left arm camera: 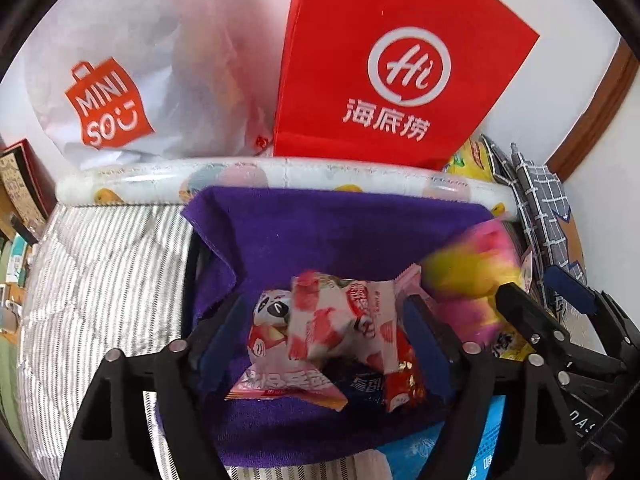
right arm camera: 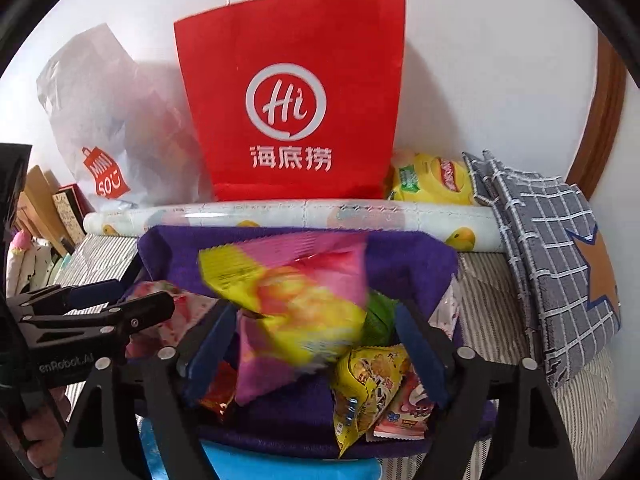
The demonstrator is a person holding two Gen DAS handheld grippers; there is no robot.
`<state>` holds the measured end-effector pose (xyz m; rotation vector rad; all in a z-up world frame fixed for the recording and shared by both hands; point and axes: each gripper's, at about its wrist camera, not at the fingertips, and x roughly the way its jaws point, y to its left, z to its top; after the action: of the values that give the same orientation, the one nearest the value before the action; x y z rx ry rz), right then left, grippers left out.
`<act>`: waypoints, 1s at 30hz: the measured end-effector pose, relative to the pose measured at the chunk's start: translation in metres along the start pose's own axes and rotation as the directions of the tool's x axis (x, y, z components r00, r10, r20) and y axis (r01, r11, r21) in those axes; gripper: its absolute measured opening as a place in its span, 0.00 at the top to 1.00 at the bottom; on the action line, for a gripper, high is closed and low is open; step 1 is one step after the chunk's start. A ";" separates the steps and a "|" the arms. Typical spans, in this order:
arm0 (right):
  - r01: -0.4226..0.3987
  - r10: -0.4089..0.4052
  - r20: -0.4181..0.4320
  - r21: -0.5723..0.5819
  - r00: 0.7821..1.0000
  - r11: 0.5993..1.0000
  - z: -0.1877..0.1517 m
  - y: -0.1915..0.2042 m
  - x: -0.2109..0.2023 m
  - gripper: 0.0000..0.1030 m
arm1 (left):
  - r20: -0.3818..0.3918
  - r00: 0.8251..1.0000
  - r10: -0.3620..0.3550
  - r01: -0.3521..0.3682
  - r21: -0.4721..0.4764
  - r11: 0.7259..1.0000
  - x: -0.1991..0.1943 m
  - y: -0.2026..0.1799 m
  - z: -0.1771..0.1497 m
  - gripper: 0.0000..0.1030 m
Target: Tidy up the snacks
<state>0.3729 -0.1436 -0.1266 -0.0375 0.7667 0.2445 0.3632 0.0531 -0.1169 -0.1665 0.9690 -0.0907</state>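
Left gripper (left arm camera: 324, 320) jaws spread wide around pink-white snack packets (left arm camera: 332, 320), not pinching. Right gripper (right arm camera: 316, 340) jaws spread too; blurred pink-yellow snack bag (right arm camera: 296, 300) between them, contact unclear. Snacks lie in purple-lined basket (right arm camera: 408, 256) on striped bedding (left arm camera: 108, 264). Behind: patterned roll (right arm camera: 320, 214), red paper bag (right arm camera: 292, 96), white plastic bag (left arm camera: 120, 80), white wall (right arm camera: 500, 80).

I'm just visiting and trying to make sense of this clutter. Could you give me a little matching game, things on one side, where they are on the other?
Things:
1. red paper bag with white Hi logo
2. pink-and-yellow crinkly snack packet
3. grey checked cloth with brown star
4. white MINISO plastic bag

Places:
A. far right, draped on the striped surface
B. between the right gripper's open jaws
C. standing centre against the wall
D. left of the red bag

Pairs: 1-C, 2-B, 3-A, 4-D
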 end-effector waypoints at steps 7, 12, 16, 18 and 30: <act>-0.015 0.015 0.025 0.029 1.000 0.999 0.002 -0.001 -0.024 0.14 | 0.020 1.000 -0.007 0.007 0.007 1.000 -0.023 -0.004 -0.005 0.19; -0.006 0.005 0.046 0.023 0.999 1.000 -0.004 0.002 -0.051 0.15 | 0.030 0.999 -0.013 0.013 0.013 1.000 -0.043 -0.011 -0.012 0.19; -0.005 0.003 0.058 0.031 0.998 1.000 -0.011 0.003 -0.077 0.14 | 0.051 0.999 -0.015 0.014 0.022 1.000 -0.067 -0.019 -0.024 0.19; -0.004 0.002 0.067 0.033 0.998 0.999 -0.015 0.004 -0.090 0.14 | 0.061 0.998 -0.018 0.017 0.025 1.000 -0.079 -0.022 -0.031 0.19; 0.002 -0.010 0.138 0.055 0.990 0.998 -0.059 0.001 -0.192 0.14 | 0.159 0.987 -0.019 0.011 0.046 0.999 -0.169 -0.045 -0.095 0.10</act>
<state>0.1998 -0.1891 -0.0364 0.0291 0.6348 0.2178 0.1896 0.0247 -0.0239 -0.1374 0.8057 -0.1114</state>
